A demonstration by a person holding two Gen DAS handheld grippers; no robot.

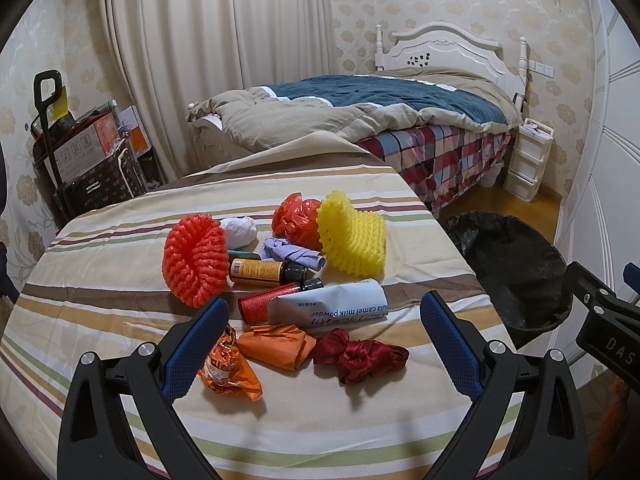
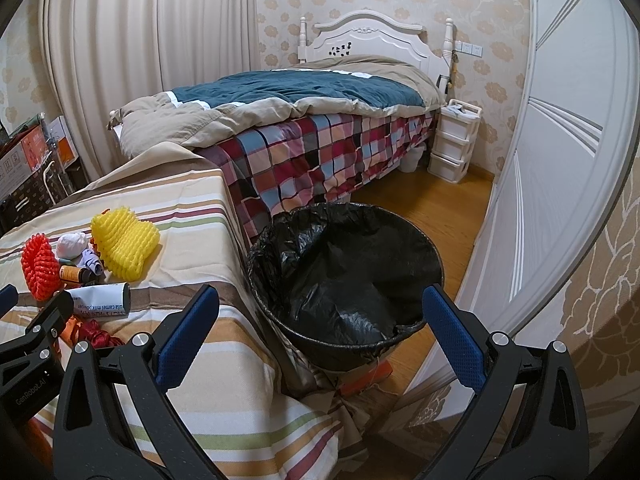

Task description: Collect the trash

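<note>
Both the left tongs (image 1: 322,320) and right tongs (image 2: 320,312) are spread wide, nothing gripped. Trash is heaped mid-bench (image 1: 100,320) on striped cloth: orange foam net (image 1: 195,260), yellow foam net (image 1: 354,236), crumpled red ribbon (image 1: 360,354). A black-lined round bin (image 2: 344,276) stands just beside the bench's right edge, bare wooden floor (image 2: 452,208) beyond it.

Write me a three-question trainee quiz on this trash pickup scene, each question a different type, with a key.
1. True or false: the left gripper is shut on the red ribbon.
2. Multiple choice: the trash bin holds A) a black liner B) a yellow foam net C) a bottle.
3. Fill in: the yellow foam net lies on the striped ____.

Key: 1 false, both the left gripper and the right gripper are open and hold nothing; 2 A; 3 tablecloth.
</note>
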